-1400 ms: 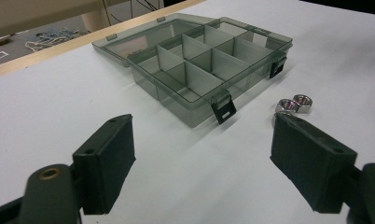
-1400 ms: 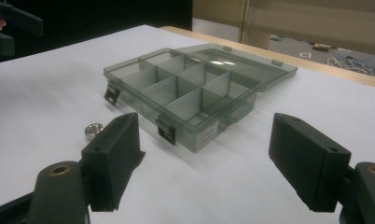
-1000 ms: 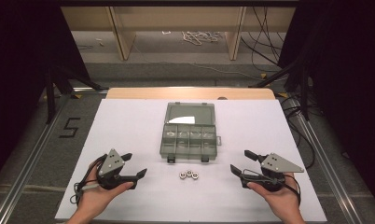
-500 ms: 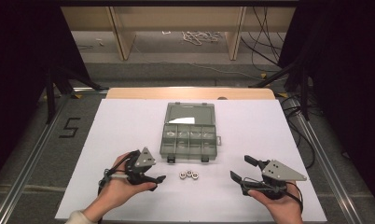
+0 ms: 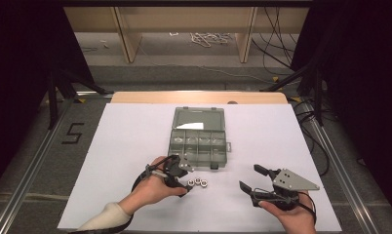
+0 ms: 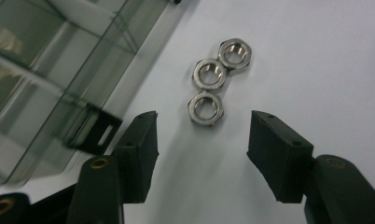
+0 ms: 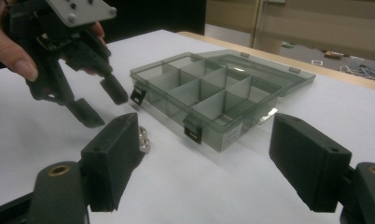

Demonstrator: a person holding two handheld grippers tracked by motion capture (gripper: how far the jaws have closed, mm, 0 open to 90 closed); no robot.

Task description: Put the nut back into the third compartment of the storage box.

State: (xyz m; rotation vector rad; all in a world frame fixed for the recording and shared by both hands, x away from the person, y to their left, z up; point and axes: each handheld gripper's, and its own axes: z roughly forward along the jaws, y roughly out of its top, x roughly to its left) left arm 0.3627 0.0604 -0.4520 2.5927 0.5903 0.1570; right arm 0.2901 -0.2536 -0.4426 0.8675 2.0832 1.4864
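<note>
High view: your left gripper (image 5: 186,185) has moved right and forward since a second ago, from the table's left edge to the nuts; your right gripper (image 5: 255,179) has barely shifted, low at the right. Left jaws are spread wide, holding nothing. In the left gripper view, three hex nuts (image 6: 212,84) lie in a touching row just ahead of your fingertips (image 6: 141,135), the nearest nut (image 6: 204,108) between the tips' line and slightly beyond it, not gripped. Right jaws are also wide apart and empty, well apart from the nuts. Past the nuts, the open compartment box (image 5: 200,141) sits just beside your left fingers, lid (image 5: 200,118) folded back farther away.
</note>
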